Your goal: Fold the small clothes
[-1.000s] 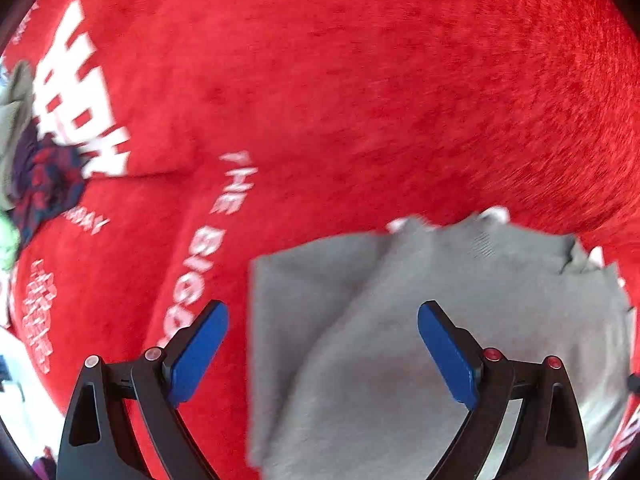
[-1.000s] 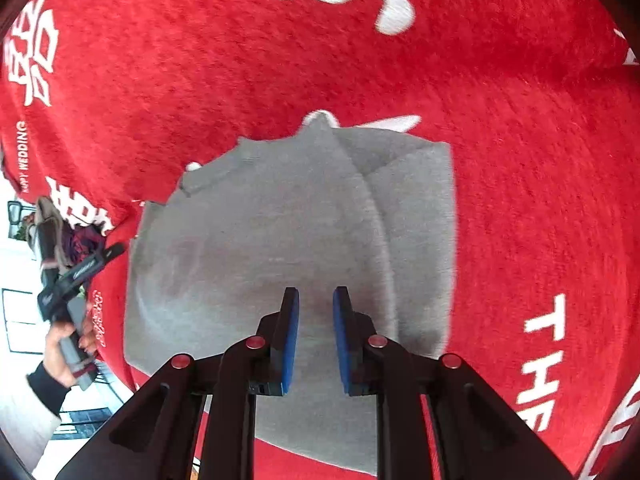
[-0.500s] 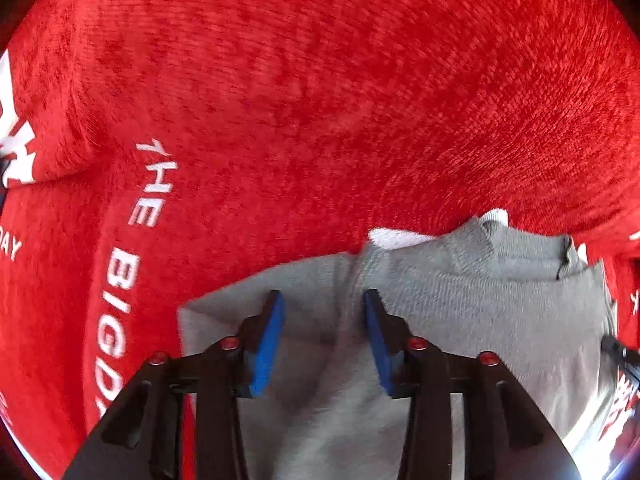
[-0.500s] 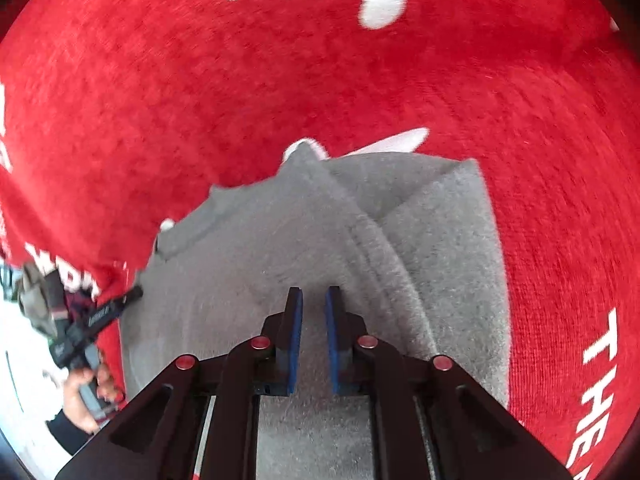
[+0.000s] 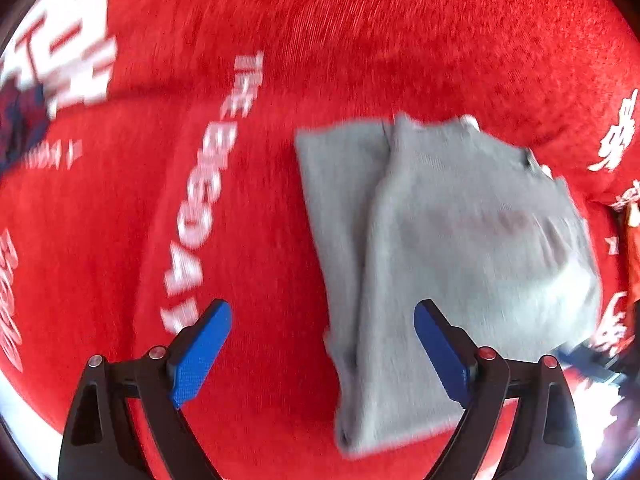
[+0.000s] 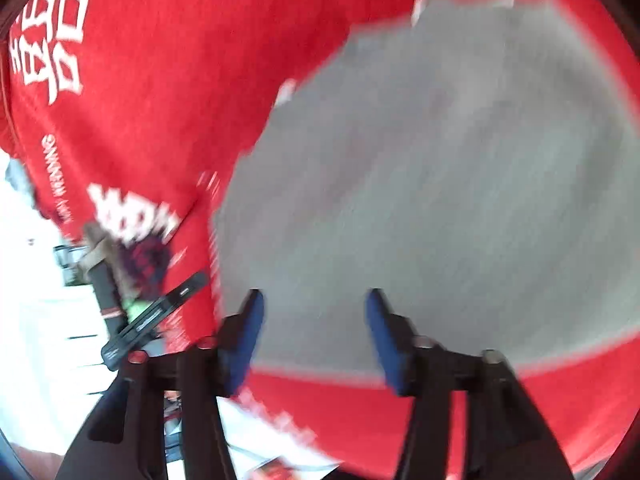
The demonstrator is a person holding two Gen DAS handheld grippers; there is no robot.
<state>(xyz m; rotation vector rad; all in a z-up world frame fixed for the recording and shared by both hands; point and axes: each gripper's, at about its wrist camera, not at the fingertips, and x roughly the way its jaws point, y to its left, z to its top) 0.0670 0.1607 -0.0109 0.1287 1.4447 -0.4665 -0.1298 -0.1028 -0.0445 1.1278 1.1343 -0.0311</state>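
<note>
Since half second ago, when both claws pinched shut on gray top, we let go. Left view: left claw (image 5: 322,354) opening wide, nothing pinched; gray top (image 5: 448,264) lies folded on red blanket (image 5: 360,40), one blue pad over its edge. We think this fold done. Right view: right claw (image 6: 312,338) opening too, empty, above near edge of top (image 6: 440,180). Picture blurry; dark clothes pile (image 6: 144,260) hard to make out.

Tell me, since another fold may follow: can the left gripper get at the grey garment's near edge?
Probably yes. The left gripper has its fingers opening over the grey garment, which lies flat on the red cloth with nothing covering it.
</note>
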